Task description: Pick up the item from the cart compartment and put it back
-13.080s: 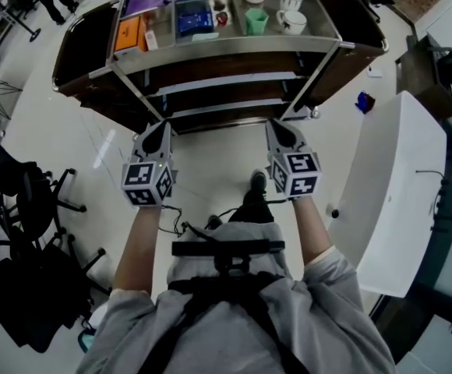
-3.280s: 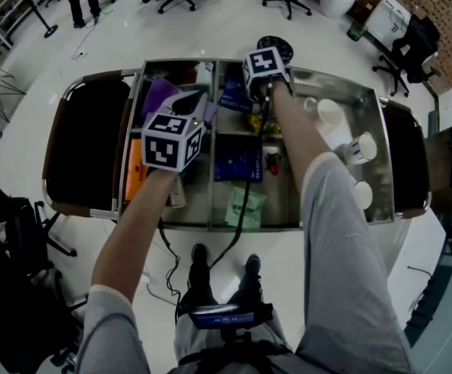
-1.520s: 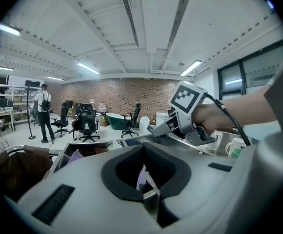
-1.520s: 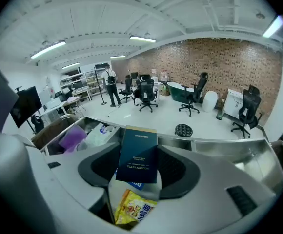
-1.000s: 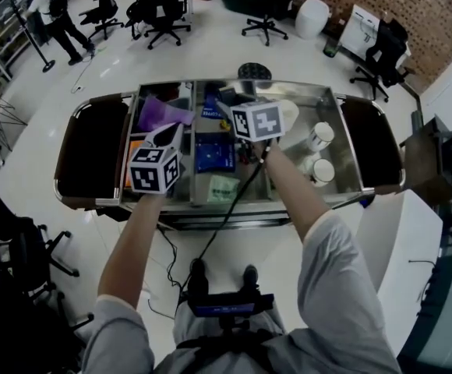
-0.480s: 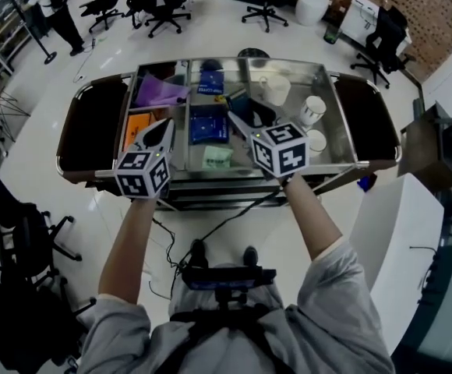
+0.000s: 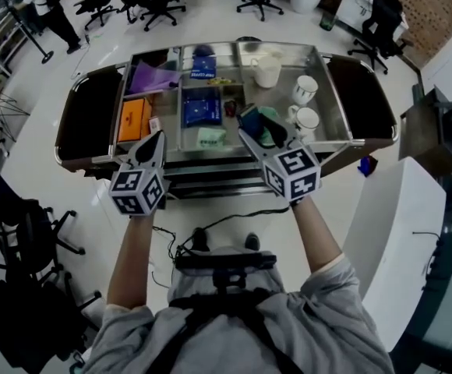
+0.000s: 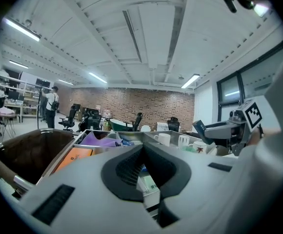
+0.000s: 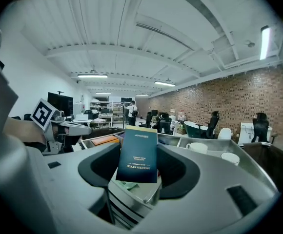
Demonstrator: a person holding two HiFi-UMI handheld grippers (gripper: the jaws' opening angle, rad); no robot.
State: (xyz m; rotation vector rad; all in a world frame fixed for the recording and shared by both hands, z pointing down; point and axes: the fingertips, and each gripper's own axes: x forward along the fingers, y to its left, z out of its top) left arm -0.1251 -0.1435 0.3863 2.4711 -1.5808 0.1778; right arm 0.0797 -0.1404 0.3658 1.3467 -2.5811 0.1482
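While hovering short of the cart [image 7: 82,131], grips a blue packet [image 9: 138,152] in right gripper [image 7: 256,131] — left gripper [image 7: 154,139] closed, empty.

Cart [image 7: 362,100] ahead, mugs [image 7: 304,89] in its right compartment, flat box [image 7: 133,119] at left, pouch [image 7: 201,106] perhaps in the middle.

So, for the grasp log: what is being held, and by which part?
Right gripper: dark blue packet, held by its lower end. Left gripper: nothing.

cart [image 7: 90,123] lower shelves: mostly hidden beneath its top | booklet [image 9: 138,155] small print: unreadable
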